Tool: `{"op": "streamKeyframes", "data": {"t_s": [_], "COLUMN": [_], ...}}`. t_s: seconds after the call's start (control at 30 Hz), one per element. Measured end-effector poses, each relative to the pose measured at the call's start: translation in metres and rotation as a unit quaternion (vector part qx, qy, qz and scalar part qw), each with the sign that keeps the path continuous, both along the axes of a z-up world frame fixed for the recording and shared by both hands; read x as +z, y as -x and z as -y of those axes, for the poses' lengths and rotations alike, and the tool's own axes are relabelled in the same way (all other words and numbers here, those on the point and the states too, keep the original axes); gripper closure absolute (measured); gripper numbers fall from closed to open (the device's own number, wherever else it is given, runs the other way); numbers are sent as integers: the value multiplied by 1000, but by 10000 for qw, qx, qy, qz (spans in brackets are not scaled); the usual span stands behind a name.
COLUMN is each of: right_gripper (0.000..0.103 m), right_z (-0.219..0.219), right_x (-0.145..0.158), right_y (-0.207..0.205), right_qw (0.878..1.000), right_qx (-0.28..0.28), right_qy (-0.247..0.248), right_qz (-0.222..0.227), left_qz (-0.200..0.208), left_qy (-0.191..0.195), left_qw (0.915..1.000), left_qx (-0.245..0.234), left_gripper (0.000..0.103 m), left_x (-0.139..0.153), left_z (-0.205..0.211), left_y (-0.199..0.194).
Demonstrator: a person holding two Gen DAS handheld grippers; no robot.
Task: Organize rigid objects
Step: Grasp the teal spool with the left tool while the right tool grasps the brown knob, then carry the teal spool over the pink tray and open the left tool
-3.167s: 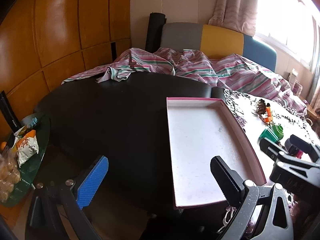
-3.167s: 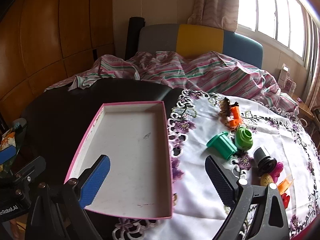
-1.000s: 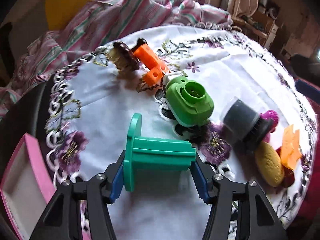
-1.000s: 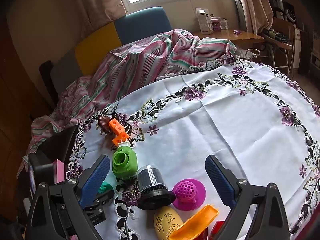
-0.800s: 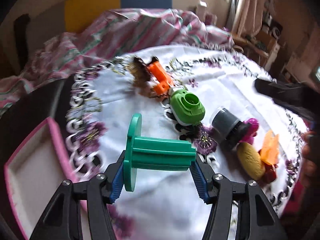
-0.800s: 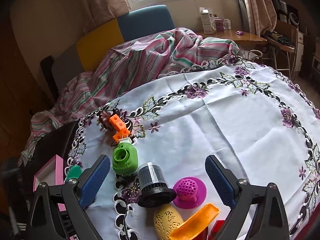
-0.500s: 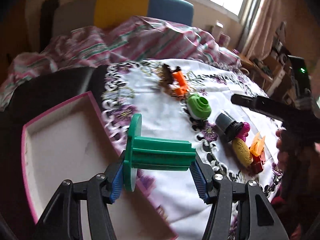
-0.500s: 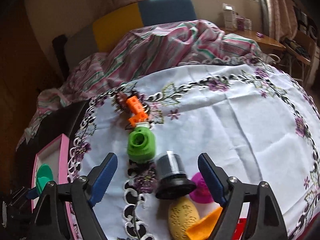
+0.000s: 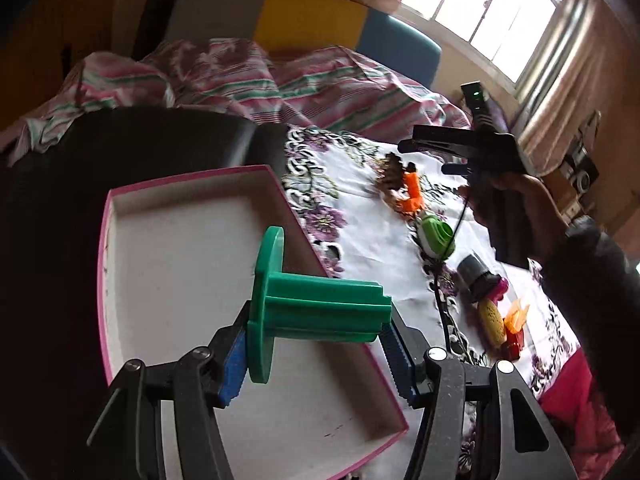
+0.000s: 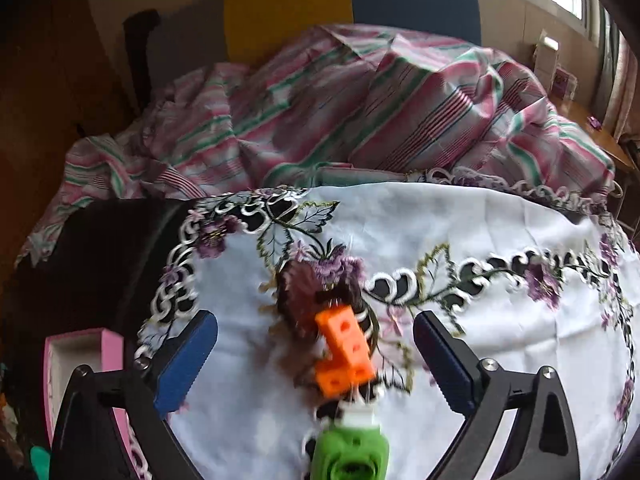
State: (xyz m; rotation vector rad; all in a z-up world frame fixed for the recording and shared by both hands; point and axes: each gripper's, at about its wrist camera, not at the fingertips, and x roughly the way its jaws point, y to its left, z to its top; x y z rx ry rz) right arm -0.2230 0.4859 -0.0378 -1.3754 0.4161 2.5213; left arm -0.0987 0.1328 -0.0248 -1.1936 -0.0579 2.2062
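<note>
Left gripper (image 9: pixel 320 344) clamps spool (image 9: pixel 316 312) above tray (image 9: pixel 192 216); early release may roll it. Right gripper (image 10: pixel 316 356), just reopened, wide, empty over orange block (image 10: pixel 344 352); may nudge it.

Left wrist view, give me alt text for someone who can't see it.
The left gripper clamps a teal flanged spool above an empty pink-rimmed tray on a dark table. To the right, small colourful toys, including an orange block piece and a green cylinder, lie on a floral white tablecloth, where a hand holds the right gripper.
</note>
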Motion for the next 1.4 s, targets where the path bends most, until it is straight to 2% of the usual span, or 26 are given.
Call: {"op": "streamKeyframes", "data": {"t_s": [0.2,0.23,0.27,0.3,0.47,0.6,0.77,0.97,1.13,1.23,1.4], "right_gripper": [3,6,25,29,29,29,29,29,29,29,29], "right_z": [-11,-10,-8,-3,25,53,95,129,139,136,128], "right_x": [-34,-39,-41,-41,-24,3,17,-2,-24,-36,-42], "right_y": [38,40,41,42,34,12,-28,-85,-128,-142,-153], "right_qw": [9986,9983,9981,9983,9982,9959,9903,9871,9880,9891,9913], "right_qx": [-31,10,50,105,488,882,1384,1595,1517,1436,1276], "right_qy": [73,168,169,76,-188,-186,-111,-58,16,76,313], "right_qz": [532,566,583,567,278,-25,-64,145,288,319,78], "left_qz": [171,187,197,217,210,121,29,-12,-172,-303,-585], "left_qy": [-82,-79,-80,-83,-81,-69,38,264,539,672,902], "left_qw": [9997,9997,9996,9996,9996,9996,9993,9978,9938,9907,9850], "left_qx": [143,158,169,172,187,227,370,610,955,1140,1351], "left_gripper": [43,43,43,43,43,43,43,43,43,43,43], "left_x": [-4,-6,-6,-7,-8,-3,-1,-2,-2,1,11], "left_z": [9,10,9,10,11,16,26,46,65,73,80], "left_y": [13,14,15,15,12,7,-3,-14,-22,-29,-41]}}
